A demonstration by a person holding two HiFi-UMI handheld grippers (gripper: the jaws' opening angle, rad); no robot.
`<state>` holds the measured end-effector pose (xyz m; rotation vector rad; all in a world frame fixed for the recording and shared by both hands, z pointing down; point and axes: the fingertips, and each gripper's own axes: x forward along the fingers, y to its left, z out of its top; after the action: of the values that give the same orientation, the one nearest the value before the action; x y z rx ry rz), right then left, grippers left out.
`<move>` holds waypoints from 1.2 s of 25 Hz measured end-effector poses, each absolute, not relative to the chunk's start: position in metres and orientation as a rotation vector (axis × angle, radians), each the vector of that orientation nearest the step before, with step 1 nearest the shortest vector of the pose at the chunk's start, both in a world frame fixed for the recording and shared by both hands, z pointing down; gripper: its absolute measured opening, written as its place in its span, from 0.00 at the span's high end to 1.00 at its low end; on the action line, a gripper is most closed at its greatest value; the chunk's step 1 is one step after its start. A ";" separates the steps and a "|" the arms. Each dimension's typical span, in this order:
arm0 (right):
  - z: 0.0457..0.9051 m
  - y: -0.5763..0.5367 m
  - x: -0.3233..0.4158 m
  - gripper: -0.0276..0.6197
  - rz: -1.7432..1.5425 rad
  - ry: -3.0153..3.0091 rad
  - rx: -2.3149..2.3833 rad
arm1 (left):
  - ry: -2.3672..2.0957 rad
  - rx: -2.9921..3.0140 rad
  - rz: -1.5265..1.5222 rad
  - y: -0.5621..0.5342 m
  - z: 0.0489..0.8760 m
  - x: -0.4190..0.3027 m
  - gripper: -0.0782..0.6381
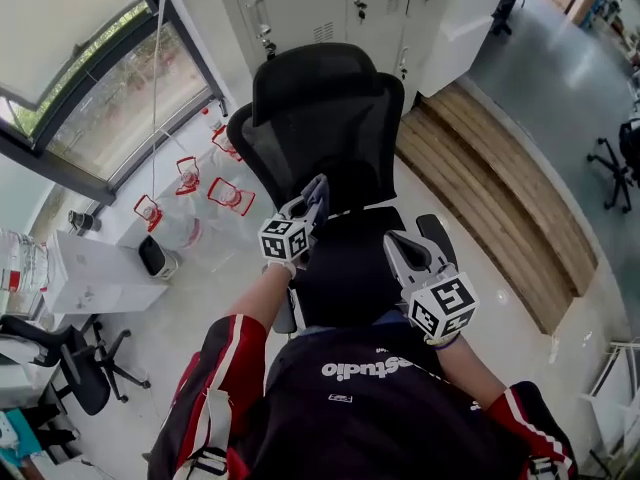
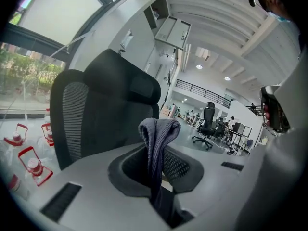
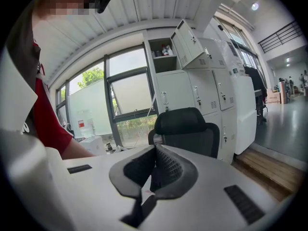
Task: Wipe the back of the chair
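Left gripper (image 2: 157, 154) pinches a folded grey cloth (image 2: 158, 131); right gripper (image 3: 153, 166), jaws pressed together, is empty; both are near the black chair (image 1: 330, 108).

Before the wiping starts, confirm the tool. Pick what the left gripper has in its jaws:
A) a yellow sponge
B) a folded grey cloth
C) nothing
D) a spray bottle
B: the left gripper view shows the grey cloth pinched upright between the jaws of the left gripper, in front of the black chair.
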<state>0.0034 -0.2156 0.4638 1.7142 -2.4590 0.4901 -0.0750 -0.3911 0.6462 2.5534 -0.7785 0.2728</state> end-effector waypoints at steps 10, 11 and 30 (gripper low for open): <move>0.495 -0.193 0.126 0.93 0.584 -2.314 1.868 | -0.630 2.551 0.328 -0.388 0.689 0.073 0.81; 0.500 -0.191 0.138 0.93 0.597 -2.298 1.881 | -0.618 2.547 0.340 -0.388 0.695 0.087 0.81; 0.553 -0.186 0.276 0.93 0.721 -2.051 1.948 | -0.705 2.361 0.467 -0.453 0.846 0.228 0.81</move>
<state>0.2756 -0.1855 0.5535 1.9483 -2.0511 0.7207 0.2280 -0.4525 0.8463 2.3614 -0.7054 0.4674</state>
